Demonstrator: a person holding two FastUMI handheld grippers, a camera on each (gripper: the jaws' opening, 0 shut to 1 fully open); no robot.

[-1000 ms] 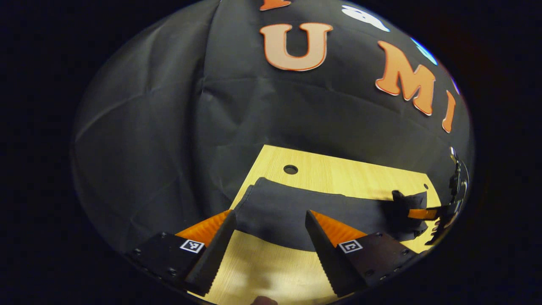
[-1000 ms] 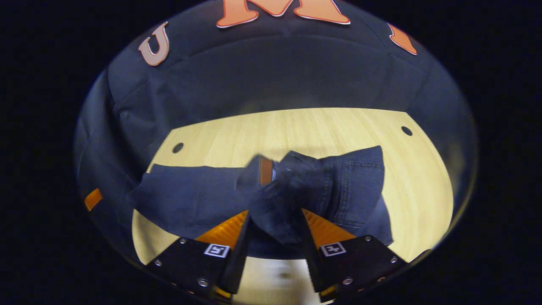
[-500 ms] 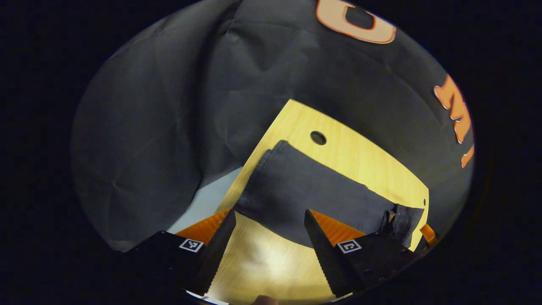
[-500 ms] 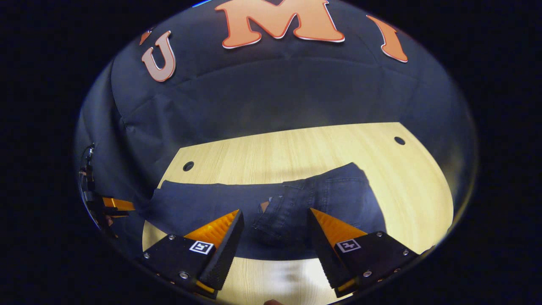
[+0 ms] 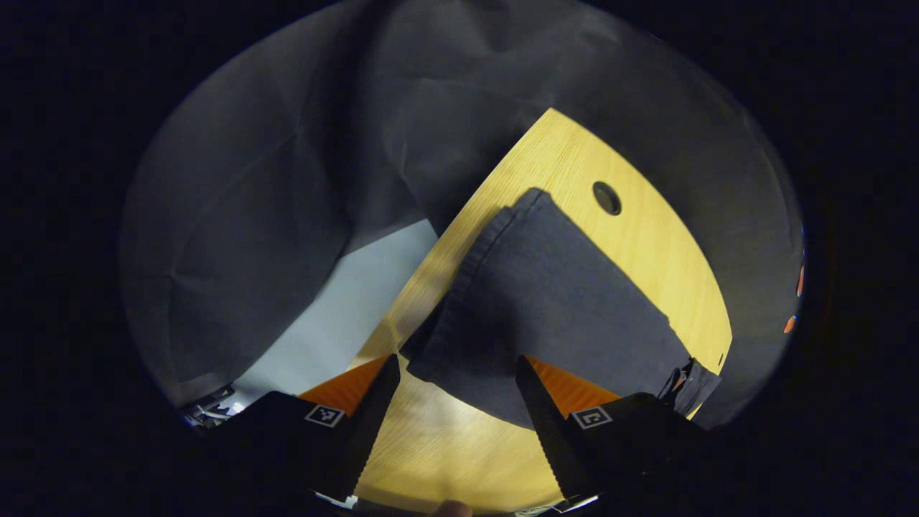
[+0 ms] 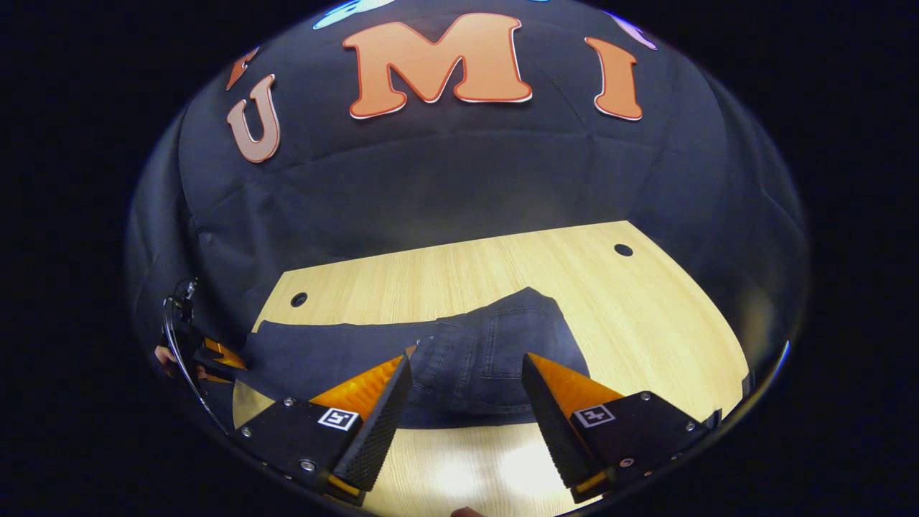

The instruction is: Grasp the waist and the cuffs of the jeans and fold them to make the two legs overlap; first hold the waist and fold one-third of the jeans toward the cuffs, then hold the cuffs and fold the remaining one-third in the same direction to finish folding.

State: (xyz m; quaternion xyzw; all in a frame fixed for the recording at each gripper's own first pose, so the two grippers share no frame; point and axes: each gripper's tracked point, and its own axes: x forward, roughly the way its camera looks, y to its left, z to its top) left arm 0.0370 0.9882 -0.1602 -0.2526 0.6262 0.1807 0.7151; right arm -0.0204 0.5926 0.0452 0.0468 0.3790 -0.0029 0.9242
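Dark blue jeans [image 5: 553, 301] lie on the wooden table [image 5: 646, 251], legs overlapped. The cuff edge [image 5: 477, 266] faces the table's left end. My left gripper [image 5: 456, 366] is open, its fingers straddling the near corner of the cuff end without pressing on it. In the right gripper view the waist part [image 6: 495, 352], pockets showing, lies folded over the legs [image 6: 323, 348]. Just short of that fold, my right gripper [image 6: 465, 362] is open and holds nothing. The left gripper [image 6: 215, 353] appears at the far left by the cuffs.
The table has round holes [image 5: 607, 197] [image 6: 623, 250] [image 6: 299, 299] near its back corners. Pale floor [image 5: 344, 316] shows past the table's left edge. Black cloth walls close the booth behind and to the sides. Bare wood [image 6: 668, 323] lies right of the jeans.
My right gripper let go of the waist, which now lies flat over the legs, and drew back. My left gripper swung round toward the cuff end, staying open.
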